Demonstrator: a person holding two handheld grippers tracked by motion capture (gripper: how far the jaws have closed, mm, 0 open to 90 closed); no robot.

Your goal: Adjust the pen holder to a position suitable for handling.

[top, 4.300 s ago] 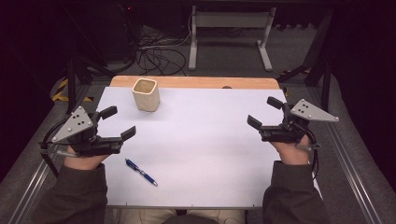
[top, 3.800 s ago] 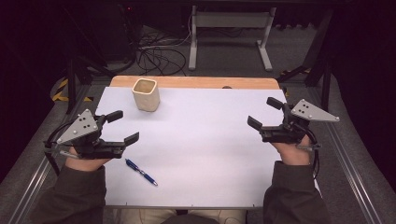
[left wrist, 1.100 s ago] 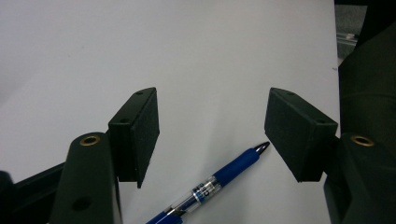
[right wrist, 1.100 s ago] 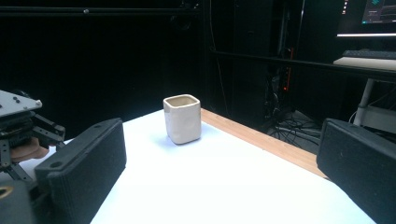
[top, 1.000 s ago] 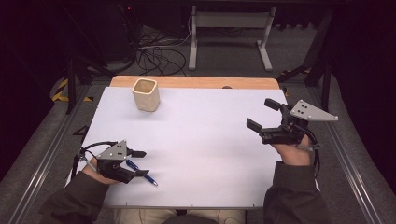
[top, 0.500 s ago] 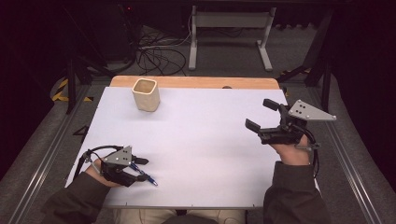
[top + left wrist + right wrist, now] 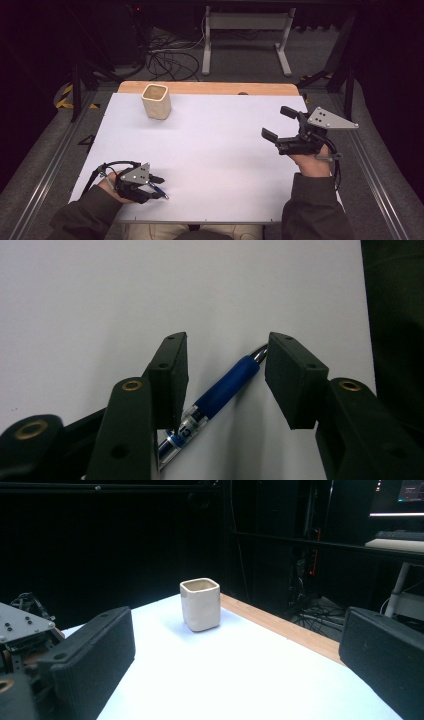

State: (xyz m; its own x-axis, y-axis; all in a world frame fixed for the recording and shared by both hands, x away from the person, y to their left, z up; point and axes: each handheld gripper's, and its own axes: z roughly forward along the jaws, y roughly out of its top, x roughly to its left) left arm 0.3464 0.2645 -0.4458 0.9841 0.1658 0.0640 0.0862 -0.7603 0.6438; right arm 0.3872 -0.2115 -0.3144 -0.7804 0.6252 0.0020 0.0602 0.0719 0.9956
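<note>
**Operator:** Status of the left gripper (image 7: pixel 225 380)?

**Technician:** Lowered over the pen (image 7: pixel 222 395) at the near left of the white table (image 7: pixel 220 165). Its jaws have just been closing and now straddle the barrel. The left pad is at or very near the clear section; the right pad stands apart from the tip end. Not yet pinched.

**Operator:** Step in hand?

**Technician:** By judgement, the pick-up of the pen. The next move calls for closing the remaining gap squarely across the barrel, which lies diagonal to the pads, then lifting without letting it roll.

**Operator:** Right gripper (image 7: pixel 280 126)?

**Technician:** Held above the table's right side, jaws spread, nothing between them.

**Operator:** Materials?

**Technician:** Pen: round barrel, blue rubbery grip sleeve, clear middle section, bright metal tip. Likely to roll on the smooth, matte table surface. Pads: black, flat, rectangular. Cup (image 7: pixel 156 101): beige, glazed-looking, squarish with rounded corners, upright at the far left, well apart from the pen.
</note>
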